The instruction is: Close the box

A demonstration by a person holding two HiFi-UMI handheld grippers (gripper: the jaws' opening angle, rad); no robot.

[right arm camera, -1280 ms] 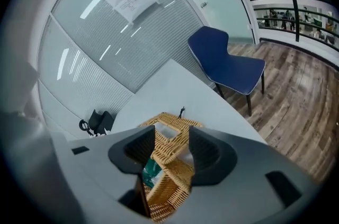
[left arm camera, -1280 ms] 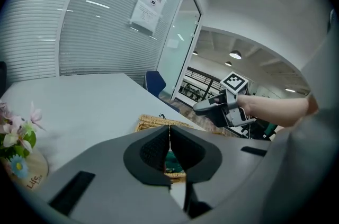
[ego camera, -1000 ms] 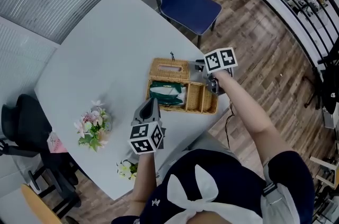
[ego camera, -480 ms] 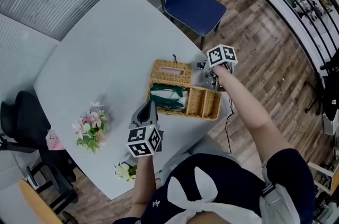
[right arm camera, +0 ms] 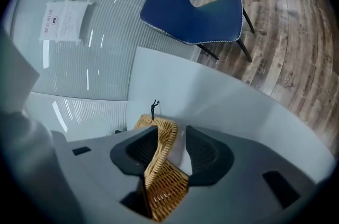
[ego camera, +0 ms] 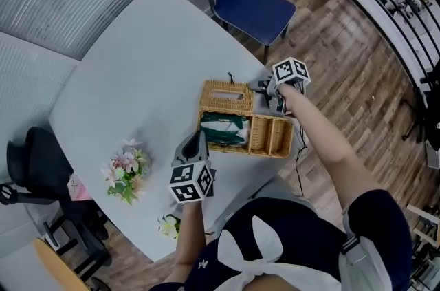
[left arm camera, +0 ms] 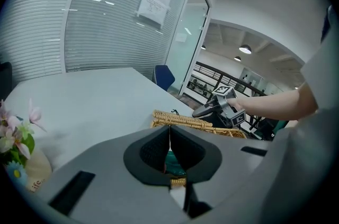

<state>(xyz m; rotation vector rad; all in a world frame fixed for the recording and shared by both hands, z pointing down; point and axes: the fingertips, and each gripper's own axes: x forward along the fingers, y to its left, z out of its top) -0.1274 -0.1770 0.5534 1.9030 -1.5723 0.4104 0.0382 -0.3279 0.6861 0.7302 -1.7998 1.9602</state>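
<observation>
Tan woven box point(right arm camera: 161, 175) between closing dark-grey right fingers point(right arm camera: 206, 157); green pack point(ego camera: 223, 130) inside; pale-grey table point(ego camera: 137, 62) beneath; navy chair point(right arm camera: 196, 14) beyond.

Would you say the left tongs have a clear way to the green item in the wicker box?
Probably yes: the left tongs hover beside the open wicker box, with nothing between them and the green item, though their jaws are shut.

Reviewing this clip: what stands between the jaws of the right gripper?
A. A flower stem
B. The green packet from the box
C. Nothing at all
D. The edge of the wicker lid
D: the right gripper view shows the edge of the wicker lid standing between the jaws of the right gripper. The jaws are closing, with a gap still showing on one side.
</observation>
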